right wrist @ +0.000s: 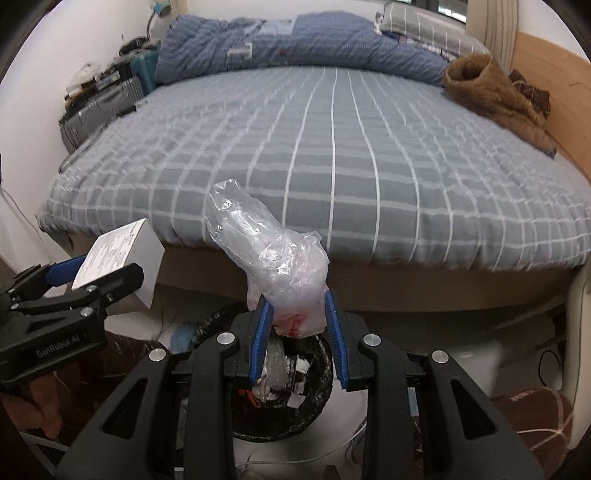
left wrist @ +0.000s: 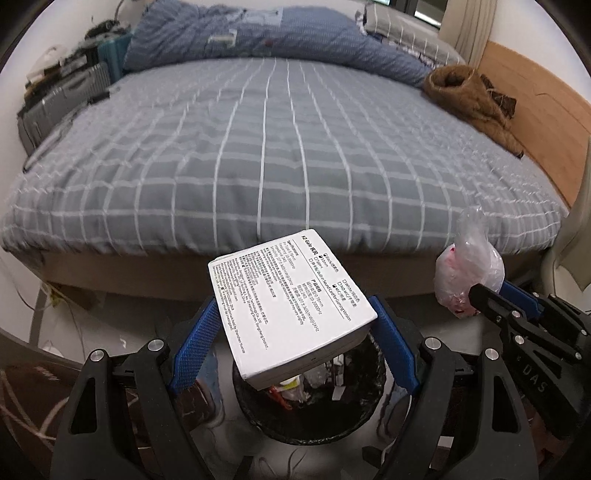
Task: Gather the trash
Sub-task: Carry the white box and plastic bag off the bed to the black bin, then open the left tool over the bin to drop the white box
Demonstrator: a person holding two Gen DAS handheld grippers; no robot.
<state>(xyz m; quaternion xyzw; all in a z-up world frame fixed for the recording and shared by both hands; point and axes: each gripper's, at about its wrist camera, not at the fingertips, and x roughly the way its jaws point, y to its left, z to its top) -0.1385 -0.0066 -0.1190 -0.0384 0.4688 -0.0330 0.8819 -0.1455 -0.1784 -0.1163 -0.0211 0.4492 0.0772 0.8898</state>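
My left gripper (left wrist: 291,314) is shut on a white printed box (left wrist: 291,306), its blue pads pressing the box's two sides. The box hangs tilted over a black-lined trash bin (left wrist: 258,410) that holds several scraps. My right gripper (right wrist: 298,308) is shut on a crumpled clear plastic bag (right wrist: 273,254) with red marks. That bag sticks up above the pads, over the same trash bin (right wrist: 317,391). In the left wrist view the plastic bag (left wrist: 469,266) and right gripper (left wrist: 491,295) show at the right. In the right wrist view the box (right wrist: 122,258) and left gripper (right wrist: 96,277) show at the left.
A bed (left wrist: 266,155) with a grey checked cover fills the space beyond the bin, with a blue quilt (left wrist: 258,33) and a brown fuzzy garment (left wrist: 469,99) on it. Suitcases (left wrist: 62,99) stand at its left. A brown patterned rug (right wrist: 535,417) and cables lie on the floor.
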